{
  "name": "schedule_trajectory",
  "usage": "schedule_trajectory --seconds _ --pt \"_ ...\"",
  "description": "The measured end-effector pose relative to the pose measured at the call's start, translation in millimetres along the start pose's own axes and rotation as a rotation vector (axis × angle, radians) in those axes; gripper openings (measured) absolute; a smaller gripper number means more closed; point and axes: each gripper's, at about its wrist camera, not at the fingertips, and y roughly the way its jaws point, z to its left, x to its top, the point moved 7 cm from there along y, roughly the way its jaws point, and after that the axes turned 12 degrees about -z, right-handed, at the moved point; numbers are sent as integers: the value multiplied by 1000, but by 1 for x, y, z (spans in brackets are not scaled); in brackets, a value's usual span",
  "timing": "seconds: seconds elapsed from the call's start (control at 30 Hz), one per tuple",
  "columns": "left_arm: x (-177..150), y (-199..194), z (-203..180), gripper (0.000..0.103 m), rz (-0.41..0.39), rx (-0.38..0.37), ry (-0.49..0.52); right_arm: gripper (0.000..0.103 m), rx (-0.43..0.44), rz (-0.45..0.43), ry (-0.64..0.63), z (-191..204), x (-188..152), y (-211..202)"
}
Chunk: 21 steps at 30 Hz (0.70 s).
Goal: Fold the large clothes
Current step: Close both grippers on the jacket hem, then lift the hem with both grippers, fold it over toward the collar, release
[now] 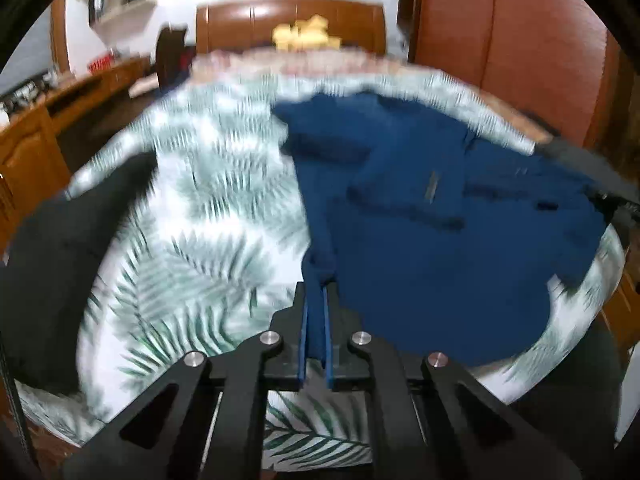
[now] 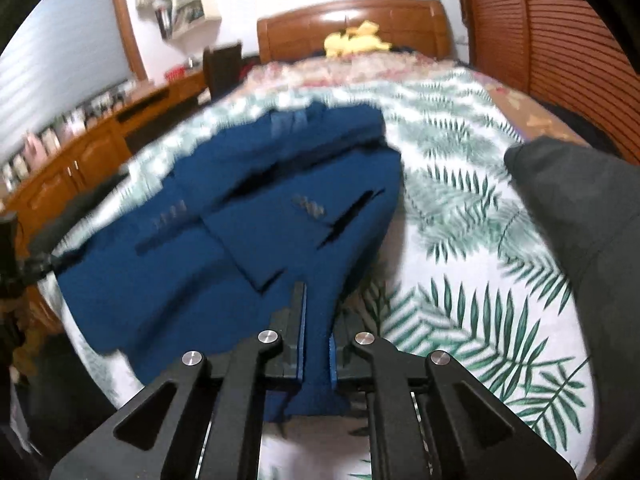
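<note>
1. Jacket [image 1: 432, 248], deep blue, lies spread on the fern-print bedspread [image 1: 192, 216]; flap pockets and sleeve buttons show, fabric creased and partly doubled over.
2. Left gripper [image 1: 315, 300] is clenched on a bunched fold of the jacket's near edge, cloth pulled up between its pads.
3. Right gripper [image 2: 318, 320] likewise grips the jacket's hem; a tail of cloth hangs below its jaws.
4. Both views are motion-blurred; collar not discernible. Dark grey pillow [image 2: 576, 216] is cut off at frame edge.
</note>
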Motion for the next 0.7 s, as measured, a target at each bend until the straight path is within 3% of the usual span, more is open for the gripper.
schedule_trajectory --seconds 0.17,0.37,0.7 --pt "79 -65 -20 2 -179 -11 40 5 42 -132 30 22 60 -39" --pt "146 -136 -30 2 -330 -20 75 4 91 -277 -48 66 121 -107" --pt "208 -238 -37 2 -517 -31 98 4 113 -491 -161 112 192 -243"
